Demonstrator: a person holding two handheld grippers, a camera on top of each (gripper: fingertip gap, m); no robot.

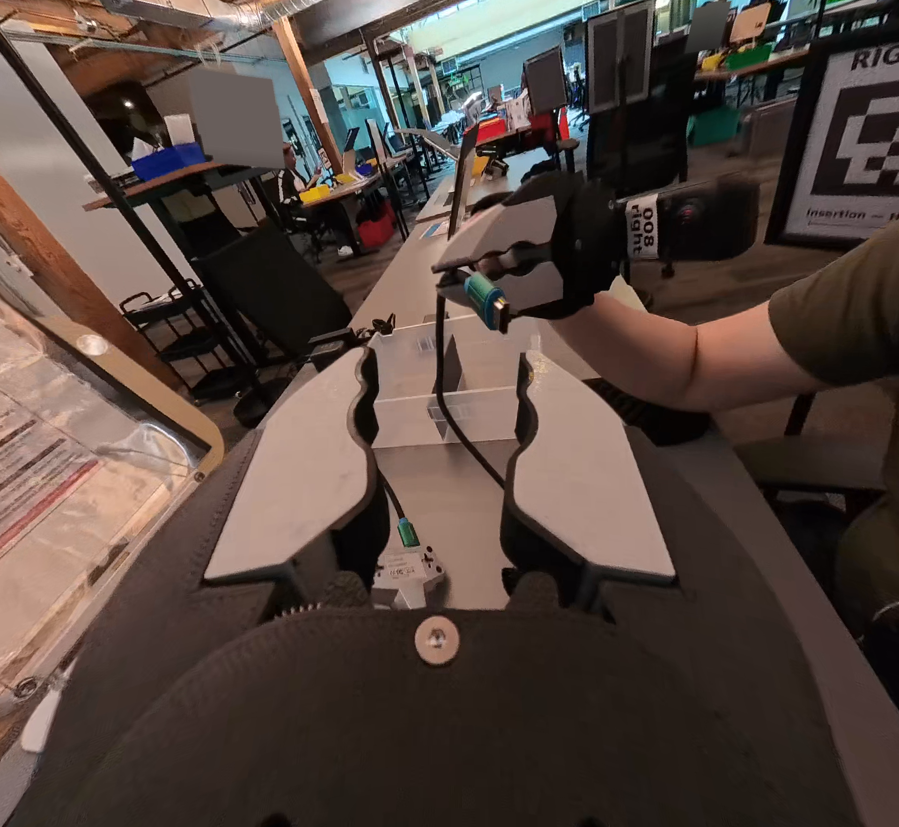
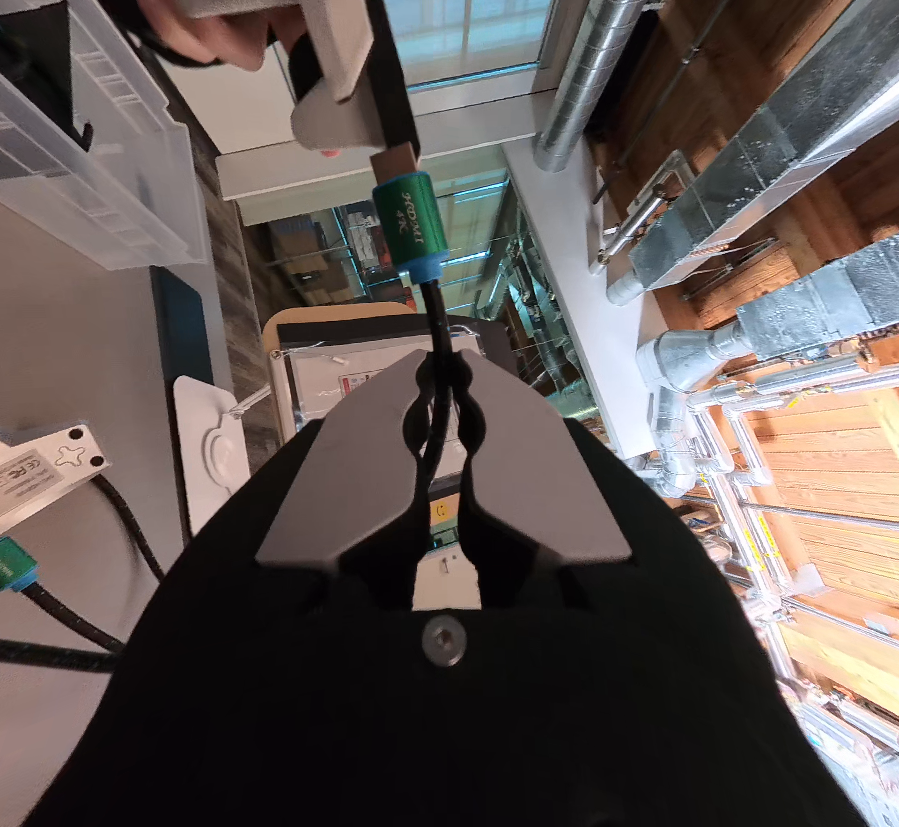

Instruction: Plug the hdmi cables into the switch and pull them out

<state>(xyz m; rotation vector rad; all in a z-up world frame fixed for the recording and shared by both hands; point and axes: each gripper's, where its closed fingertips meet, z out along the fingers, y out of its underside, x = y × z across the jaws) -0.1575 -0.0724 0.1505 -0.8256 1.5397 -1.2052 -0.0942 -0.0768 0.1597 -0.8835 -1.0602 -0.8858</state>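
Observation:
In the left wrist view my left gripper (image 1: 442, 385) is open and empty above the grey table. Low between its fingers lies the silver switch (image 1: 411, 570) with one green HDMI plug (image 1: 407, 532) in it. My right gripper (image 1: 450, 274) is raised ahead, shut on a black cable just behind a second green HDMI plug (image 1: 486, 300), which is free in the air. In the right wrist view my right gripper (image 2: 440, 361) pinches that cable and the plug (image 2: 413, 225) sticks out past its tips. The switch (image 2: 48, 468) shows at the left edge.
A clear plastic box with dividers (image 1: 467, 395) stands on the table (image 1: 438, 487) beyond my left fingers. A person's arm (image 1: 681, 366) reaches in from the right. A framed marker board (image 1: 851, 147) stands at the right. A clear bin (image 2: 97, 162) is near the switch.

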